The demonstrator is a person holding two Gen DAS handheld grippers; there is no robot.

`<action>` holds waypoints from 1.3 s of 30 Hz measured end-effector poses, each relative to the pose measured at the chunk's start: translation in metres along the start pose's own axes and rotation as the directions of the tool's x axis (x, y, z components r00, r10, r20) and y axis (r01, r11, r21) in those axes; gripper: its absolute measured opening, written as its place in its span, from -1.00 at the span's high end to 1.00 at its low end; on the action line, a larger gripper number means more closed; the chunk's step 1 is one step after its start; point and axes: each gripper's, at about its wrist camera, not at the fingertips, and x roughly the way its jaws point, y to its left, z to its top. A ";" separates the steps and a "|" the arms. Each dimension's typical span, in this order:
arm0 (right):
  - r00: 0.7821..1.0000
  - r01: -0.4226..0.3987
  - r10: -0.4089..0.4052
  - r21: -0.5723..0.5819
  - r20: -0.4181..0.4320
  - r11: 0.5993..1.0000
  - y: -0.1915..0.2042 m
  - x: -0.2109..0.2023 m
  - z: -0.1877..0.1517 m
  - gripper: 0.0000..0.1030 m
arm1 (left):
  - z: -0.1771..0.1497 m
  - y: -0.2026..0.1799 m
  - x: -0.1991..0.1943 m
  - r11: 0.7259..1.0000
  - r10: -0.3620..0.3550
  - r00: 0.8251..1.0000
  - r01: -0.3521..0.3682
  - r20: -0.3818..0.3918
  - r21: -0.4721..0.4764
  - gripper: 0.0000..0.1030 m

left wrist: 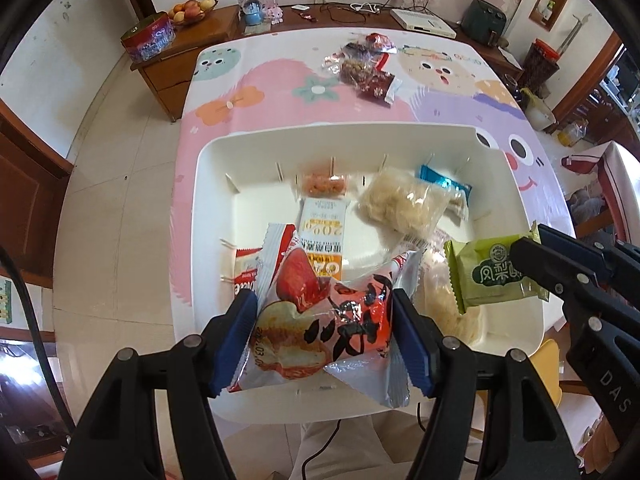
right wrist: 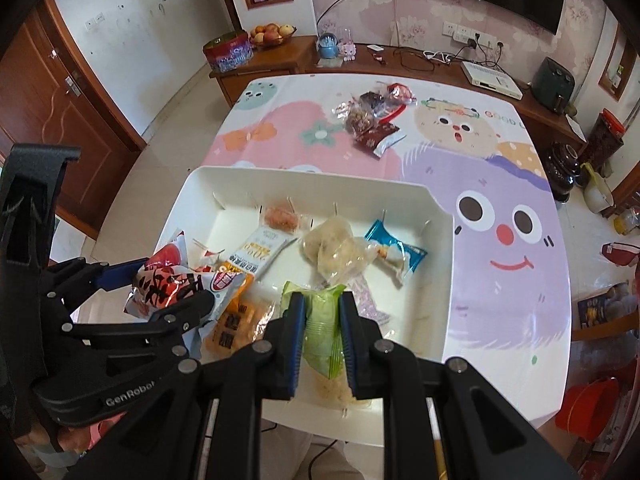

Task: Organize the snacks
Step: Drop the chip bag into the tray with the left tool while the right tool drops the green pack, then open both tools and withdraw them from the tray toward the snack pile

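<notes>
Cartoon tablecloth (right wrist: 500, 184) under white tray (right wrist: 436, 280); left tool (left wrist: 324, 320) clamping red packet (left wrist: 320, 312); right tool (right wrist: 322, 336) clamping green packet (right wrist: 322, 320)

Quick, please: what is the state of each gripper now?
Left gripper: closed on the red snack pack.
Right gripper: closed on the green snack pack.
</notes>
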 end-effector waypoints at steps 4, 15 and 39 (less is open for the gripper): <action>1.000 0.002 -0.002 0.010 -0.008 1.000 0.001 0.002 -0.001 0.66 | -0.003 -0.001 0.003 1.000 0.002 1.000 -0.002 -0.013 0.010 -0.30; 0.999 -0.013 0.015 0.043 -0.033 0.999 0.001 0.007 -0.001 0.50 | 0.000 -0.003 0.006 1.000 0.009 0.999 -0.008 -0.038 0.020 -0.60; 0.998 -0.020 0.024 0.050 -0.066 0.999 -0.003 0.016 0.004 0.30 | 0.010 -0.007 0.009 0.999 0.028 0.998 -0.026 -0.055 0.035 -0.64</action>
